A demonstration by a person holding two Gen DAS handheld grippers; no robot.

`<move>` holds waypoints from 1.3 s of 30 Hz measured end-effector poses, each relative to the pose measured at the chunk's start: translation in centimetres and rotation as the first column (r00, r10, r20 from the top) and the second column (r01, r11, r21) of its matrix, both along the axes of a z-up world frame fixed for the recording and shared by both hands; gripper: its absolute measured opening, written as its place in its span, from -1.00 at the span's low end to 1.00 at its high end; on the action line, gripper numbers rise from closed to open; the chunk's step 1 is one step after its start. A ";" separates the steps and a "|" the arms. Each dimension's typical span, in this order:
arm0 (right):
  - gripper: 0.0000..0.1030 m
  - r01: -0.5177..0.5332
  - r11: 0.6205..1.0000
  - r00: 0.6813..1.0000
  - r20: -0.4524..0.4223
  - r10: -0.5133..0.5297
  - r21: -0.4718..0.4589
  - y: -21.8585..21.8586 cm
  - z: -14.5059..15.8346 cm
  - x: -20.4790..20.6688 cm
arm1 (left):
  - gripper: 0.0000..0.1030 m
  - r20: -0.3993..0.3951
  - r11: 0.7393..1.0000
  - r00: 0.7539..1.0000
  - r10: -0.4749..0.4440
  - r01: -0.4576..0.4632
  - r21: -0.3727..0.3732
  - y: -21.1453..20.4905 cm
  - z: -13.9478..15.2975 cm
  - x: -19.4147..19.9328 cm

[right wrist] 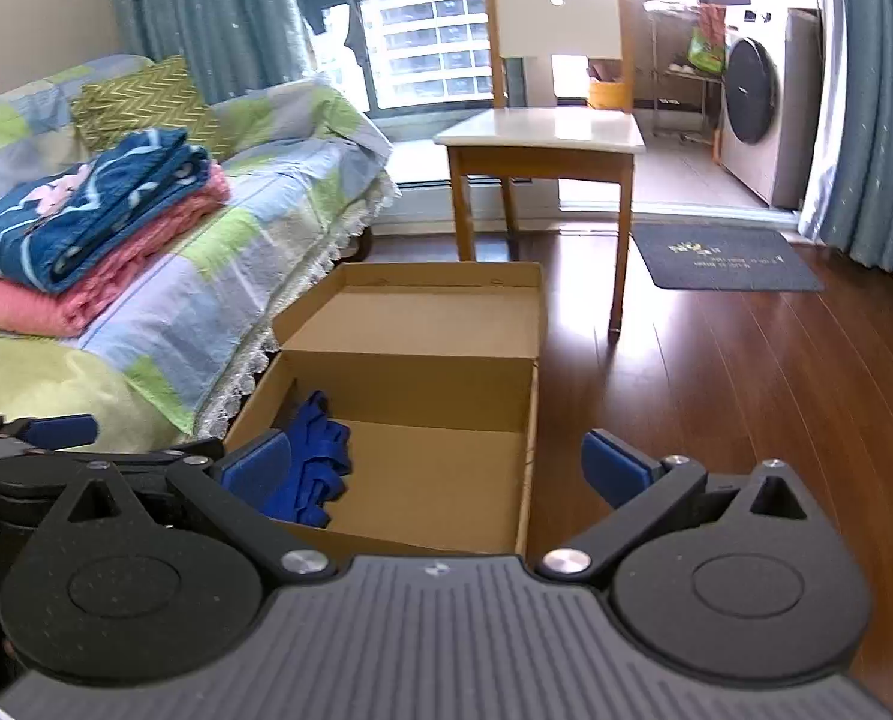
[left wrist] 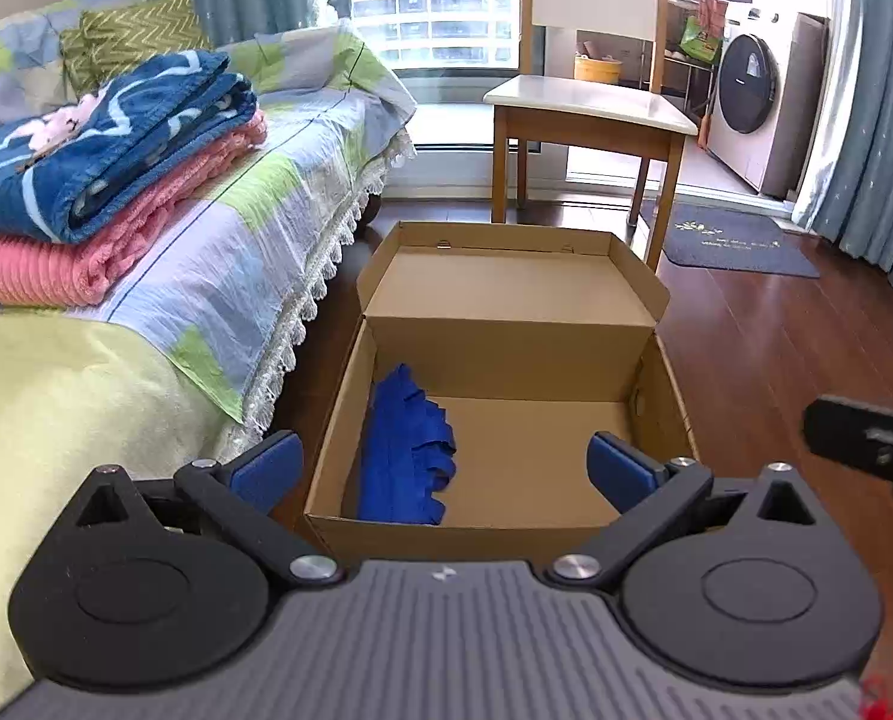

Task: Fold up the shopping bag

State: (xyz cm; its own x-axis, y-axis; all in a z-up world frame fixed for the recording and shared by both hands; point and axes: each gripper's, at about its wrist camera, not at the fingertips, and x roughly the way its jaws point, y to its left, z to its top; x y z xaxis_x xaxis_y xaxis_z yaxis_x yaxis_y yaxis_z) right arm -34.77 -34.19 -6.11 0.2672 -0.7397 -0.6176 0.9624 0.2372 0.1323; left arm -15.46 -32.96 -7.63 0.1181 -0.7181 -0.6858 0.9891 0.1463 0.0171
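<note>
Bag: a crumpled blue cloth shopping bag [left wrist: 407, 450] lies bunched against the left wall inside the box; its handles and full shape cannot be made out.
Box: an open brown cardboard box [left wrist: 506, 531], plain and matte, with its hinged lid [left wrist: 509, 282] tipped back, stands on the floor beside the bed.
Left gripper [left wrist: 446, 468]: black arms with blue padded fingers [left wrist: 266, 471] spread wide over the near edge of the box, holding nothing.
Right gripper [right wrist: 437, 468]: fingers likewise wide and empty; the left pad overlaps the bag in view, the right one is over the floor.
Floor: glossy dark red-brown wood planks [right wrist: 746, 372], with a dark doormat [right wrist: 728, 258] near the doorway.
Bed: a patchwork sheet [left wrist: 224, 252] with a lace fringe, carrying a folded navy blanket [left wrist: 104, 144] stacked on a ribbed pink one [left wrist: 86, 258].
Room: a wooden chair [right wrist: 542, 138] with a pale seat stands behind the box before a bright window; a washing machine [left wrist: 752, 102] is partly cut off by teal curtains.
</note>
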 end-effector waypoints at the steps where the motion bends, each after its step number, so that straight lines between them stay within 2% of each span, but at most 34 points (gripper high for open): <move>1: 0.99 0.004 1.000 1.000 -0.004 -0.003 0.008 -0.5 -0.2 0.1 | 0.97 -0.003 1.000 1.000 0.003 -0.003 0.005 0.0 0.0 0.1; 4: 0.99 0.012 1.000 1.000 -0.010 -0.012 0.001 -1.2 -0.4 0.5 | 0.97 0.001 1.000 1.000 0.009 -0.009 0.027 0.3 -1.2 0.7; 8: 0.99 0.006 1.000 1.000 0.002 -0.006 -0.003 -1.6 -1.4 0.9 | 0.93 0.059 0.992 0.998 0.026 -0.033 0.119 0.1 -3.3 1.6; 11: 0.99 -0.021 0.998 1.000 -0.006 0.021 0.053 -2.2 -2.7 1.7 | 0.93 0.014 0.992 0.999 0.033 -0.035 0.120 0.3 -3.5 2.4; 16: 0.98 -0.029 0.989 0.999 -0.030 0.034 0.147 -3.0 -4.7 3.0 | 0.93 -0.033 0.984 0.998 0.052 -0.045 0.174 -0.3 -4.6 3.4; 23: 0.98 0.001 0.975 0.998 -0.064 0.014 0.224 -4.2 -7.0 3.7 | 0.93 -0.030 0.974 0.998 0.057 -0.049 0.221 -1.6 -6.1 4.1; 32: 0.98 0.017 0.959 0.996 -0.088 0.008 0.282 -5.1 -9.1 4.7 | 0.93 -0.050 0.968 0.998 0.047 -0.033 0.250 -2.4 -7.0 4.5; 39: 0.98 0.036 0.955 0.995 -0.103 -0.006 0.294 -5.7 -9.8 4.8 | 0.93 -0.007 0.968 1.000 0.022 -0.019 0.249 -2.9 -7.1 3.9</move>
